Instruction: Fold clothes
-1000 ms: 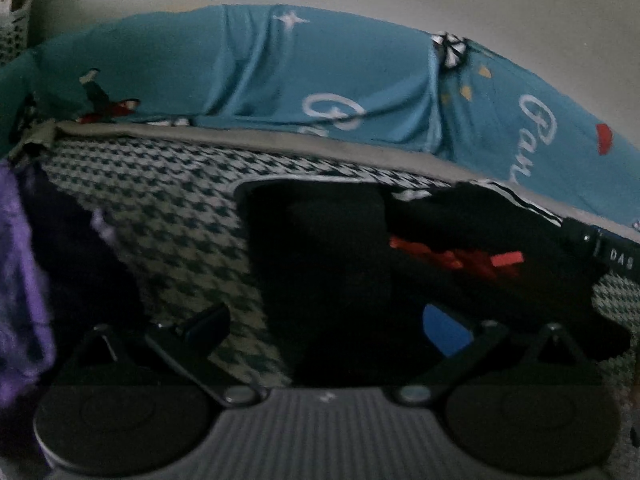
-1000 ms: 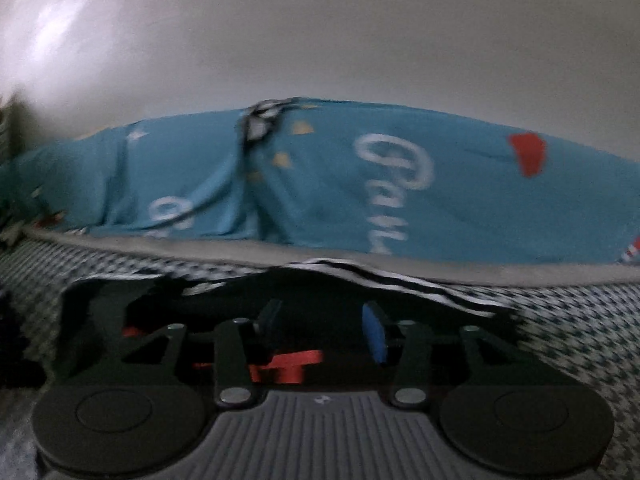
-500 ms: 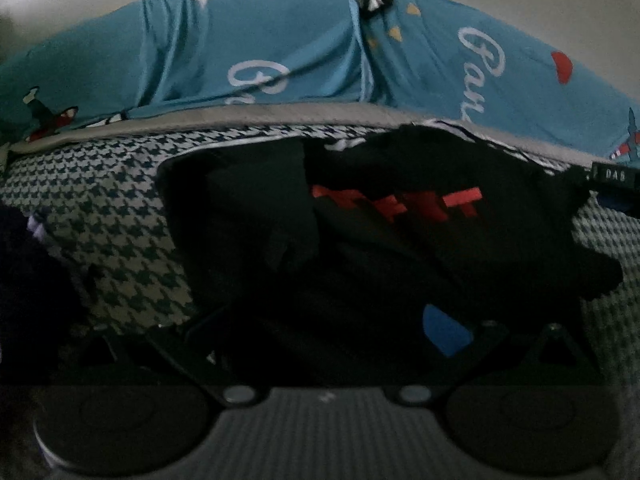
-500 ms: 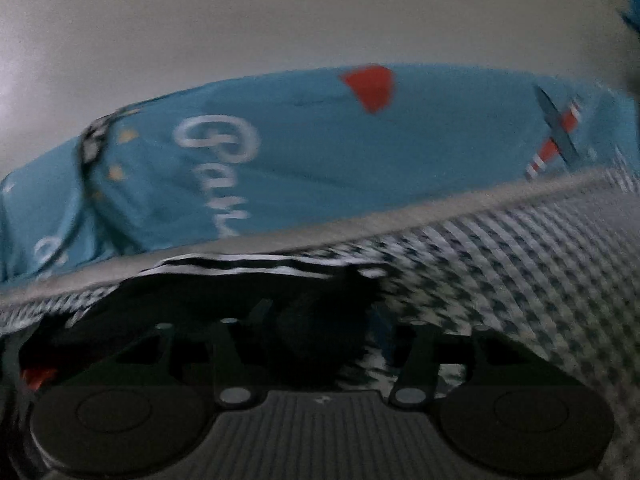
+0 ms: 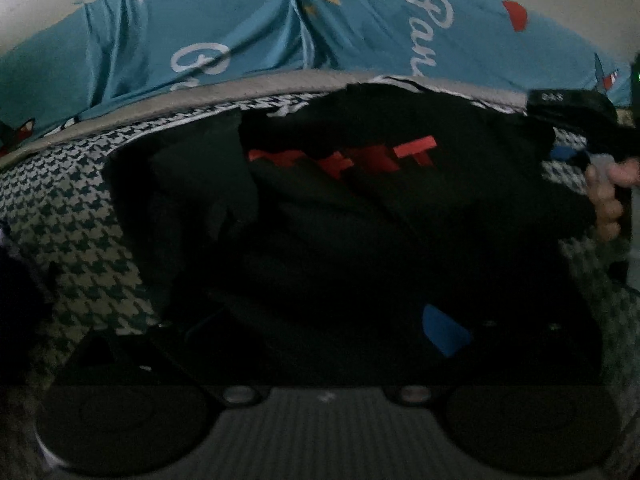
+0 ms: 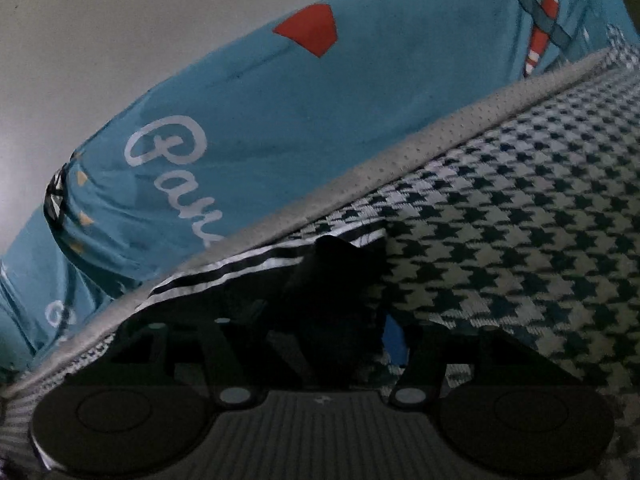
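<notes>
A crumpled black cloth garment with red block lettering [image 5: 344, 200] and a black-and-white striped edge lies on a houndstooth-patterned bed cover [image 5: 68, 216]. It spreads between and ahead of the left gripper [image 5: 320, 332]; whether that gripper clamps it is too dark to tell. A dark fold sits between the right gripper [image 6: 336, 340]'s parted jaws

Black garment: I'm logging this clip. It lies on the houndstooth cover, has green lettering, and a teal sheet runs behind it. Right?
Not quite. The lettering on the black garment is red, not green, as the left wrist view shows. The rest holds: it lies on the houndstooth cover, with the teal sheet behind.
</notes>
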`<state>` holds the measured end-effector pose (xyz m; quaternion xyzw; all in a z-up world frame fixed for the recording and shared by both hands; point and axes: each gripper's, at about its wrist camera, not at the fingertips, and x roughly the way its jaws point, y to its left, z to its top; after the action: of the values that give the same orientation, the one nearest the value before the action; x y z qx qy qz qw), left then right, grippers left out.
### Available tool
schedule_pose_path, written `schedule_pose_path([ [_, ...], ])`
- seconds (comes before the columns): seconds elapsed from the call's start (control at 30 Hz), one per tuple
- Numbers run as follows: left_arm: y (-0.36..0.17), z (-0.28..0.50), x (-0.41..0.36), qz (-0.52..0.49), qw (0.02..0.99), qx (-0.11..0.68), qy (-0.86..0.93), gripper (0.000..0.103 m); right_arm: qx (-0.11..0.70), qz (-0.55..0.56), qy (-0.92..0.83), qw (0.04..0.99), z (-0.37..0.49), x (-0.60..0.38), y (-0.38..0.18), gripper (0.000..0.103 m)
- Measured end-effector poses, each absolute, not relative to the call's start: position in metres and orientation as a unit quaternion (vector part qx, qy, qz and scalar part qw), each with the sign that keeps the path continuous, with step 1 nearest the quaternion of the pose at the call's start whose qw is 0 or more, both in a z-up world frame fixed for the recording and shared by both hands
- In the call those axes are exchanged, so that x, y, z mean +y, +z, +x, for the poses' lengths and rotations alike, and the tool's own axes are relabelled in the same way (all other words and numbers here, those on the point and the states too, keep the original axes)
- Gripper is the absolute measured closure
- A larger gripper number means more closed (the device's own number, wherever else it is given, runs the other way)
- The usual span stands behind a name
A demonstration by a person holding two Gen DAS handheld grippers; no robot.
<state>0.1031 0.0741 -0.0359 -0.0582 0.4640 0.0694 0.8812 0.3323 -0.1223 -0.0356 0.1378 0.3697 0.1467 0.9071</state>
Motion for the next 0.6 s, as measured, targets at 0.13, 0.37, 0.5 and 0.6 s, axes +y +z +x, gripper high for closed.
schedule_pose_path([
  [0.13,-0.042,0.105,0.076,-0.075,0.872,0.480,0.063,0.000,0.370,0.100,0.160,0.910,0.335,-0.115,-0.036,0.091],
  [0.37,-0.050,0.105,0.082,-0.091,0.859,0.501,0.054,0.000,0.273,0.044,0.097,0.956,0.318,-0.118,-0.002,0.095],
  [0.5,-0.051,0.104,0.077,-0.075,0.855,0.511,0.044,0.000,0.204,-0.030,0.029,0.978,0.310,-0.119,0.005,0.095],
  [0.6,-0.052,0.102,0.071,-0.048,0.853,0.518,0.035,0.000,0.278,0.001,0.018,0.960,0.327,-0.133,-0.013,0.094],
])
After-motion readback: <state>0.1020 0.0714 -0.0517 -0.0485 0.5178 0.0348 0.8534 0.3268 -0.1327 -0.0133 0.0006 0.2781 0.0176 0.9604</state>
